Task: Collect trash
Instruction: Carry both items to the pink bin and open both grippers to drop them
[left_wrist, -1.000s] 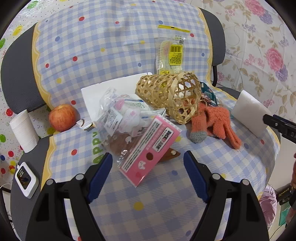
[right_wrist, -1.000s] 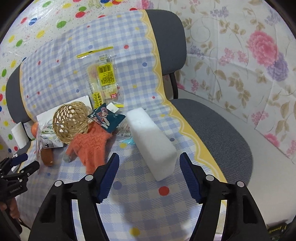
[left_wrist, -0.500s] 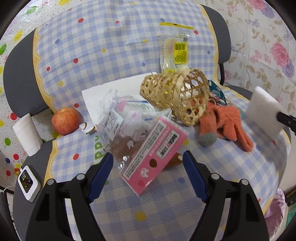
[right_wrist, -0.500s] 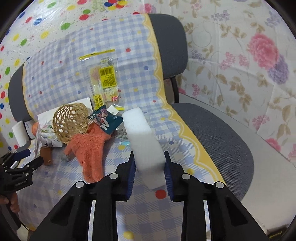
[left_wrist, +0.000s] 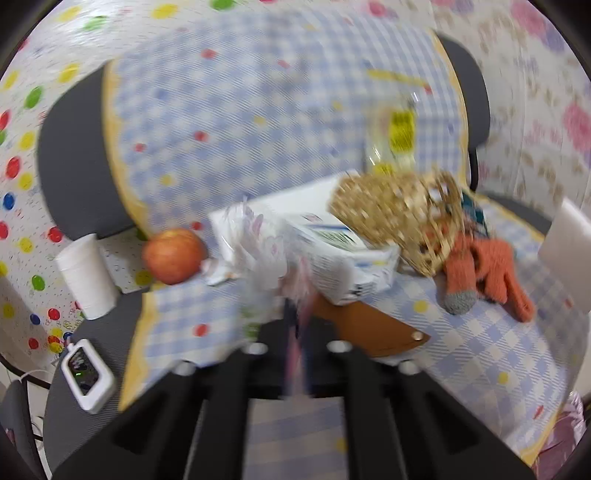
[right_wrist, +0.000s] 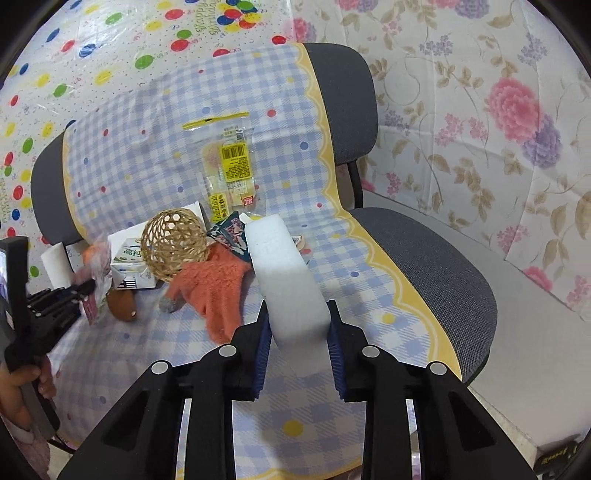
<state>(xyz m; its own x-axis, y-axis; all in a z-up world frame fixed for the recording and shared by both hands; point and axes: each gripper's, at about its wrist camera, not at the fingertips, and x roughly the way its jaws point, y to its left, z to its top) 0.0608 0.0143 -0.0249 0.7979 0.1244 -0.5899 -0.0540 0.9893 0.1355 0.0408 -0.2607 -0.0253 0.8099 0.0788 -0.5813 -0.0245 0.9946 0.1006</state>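
My right hand-held gripper (right_wrist: 298, 345) pinches the white foam block (right_wrist: 286, 280) by its near end, pads pressed to both sides, so the block sticks out ahead of the fingers over the checked cloth (right_wrist: 229, 373) that covers the chair (right_wrist: 424, 266); gripping it at the end looks to me like the simplest way to carry a light, bulky scrap. My left hand-held gripper (left_wrist: 297, 354) has its jaws pressed together on the thin pink packet (left_wrist: 297, 343), which stands edge-on between the fingers and is badly blurred, with a crinkly clear bag (left_wrist: 255, 254) seeming to hang at it; I cannot tell whether the bag is caught in the grip too. From the right camera that same gripper shows at the left edge, holding its bundle above the cloth. The remaining things lie heaped on the seat: a milk carton (left_wrist: 343, 266) leaning on a brown leather piece (left_wrist: 369, 328), a woven basket (left_wrist: 402, 214) tipped on its side, an orange glove (left_wrist: 487, 273) spread below it, an apple (left_wrist: 173, 254) near the cloth's edge, and a clear wrapper with a yellow label (right_wrist: 231, 166) lying against the backrest. With both grippers full, I judge the next need is a bin, and none is in view.
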